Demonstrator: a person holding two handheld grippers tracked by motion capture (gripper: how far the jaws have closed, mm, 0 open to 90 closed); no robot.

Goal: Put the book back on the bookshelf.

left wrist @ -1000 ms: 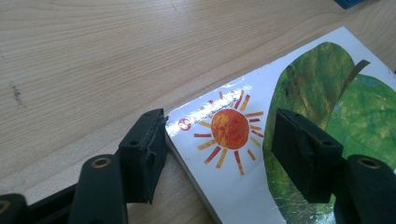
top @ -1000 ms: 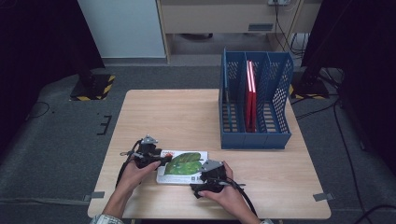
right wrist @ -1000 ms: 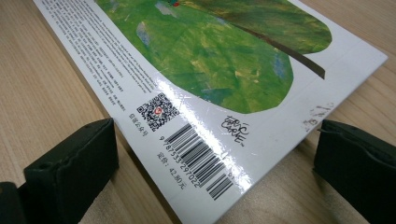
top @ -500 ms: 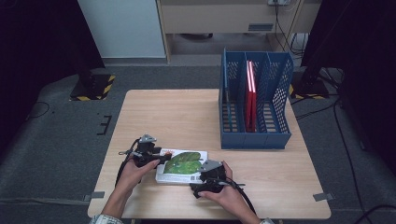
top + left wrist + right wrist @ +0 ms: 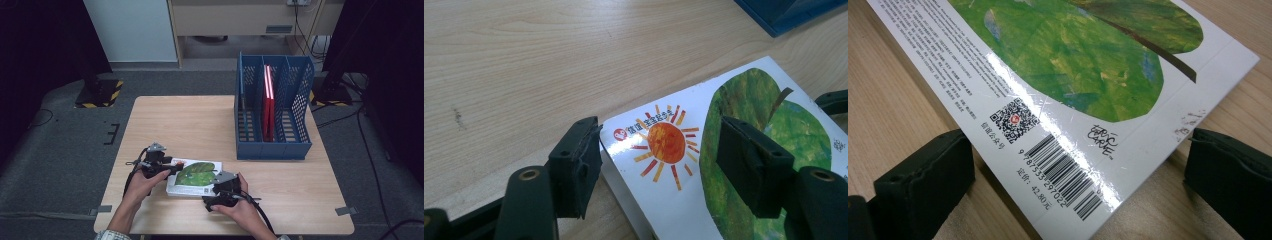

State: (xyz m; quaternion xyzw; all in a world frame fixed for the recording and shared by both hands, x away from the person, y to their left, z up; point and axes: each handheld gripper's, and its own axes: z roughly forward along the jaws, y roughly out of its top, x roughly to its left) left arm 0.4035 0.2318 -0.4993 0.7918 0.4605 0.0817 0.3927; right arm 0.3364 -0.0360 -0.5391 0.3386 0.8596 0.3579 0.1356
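The left gripper (image 5: 659, 165) has just been opening, its fingers (image 5: 574, 172) astride the book (image 5: 729, 165) corner. The right gripper (image 5: 1078, 185) fingers (image 5: 923, 180) gape beside the barcode corner, gripping nothing. Both should close squarely on the edges before lifting off the surface (image 5: 200, 125).

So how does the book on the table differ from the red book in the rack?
The picture book lies flat on the table, its green leaf cover facing up; the red book stands upright in the blue rack. The picture book lies between two tongs; the red book stands apart from them.

book (image 5: 192, 177) before file rack (image 5: 272, 145)
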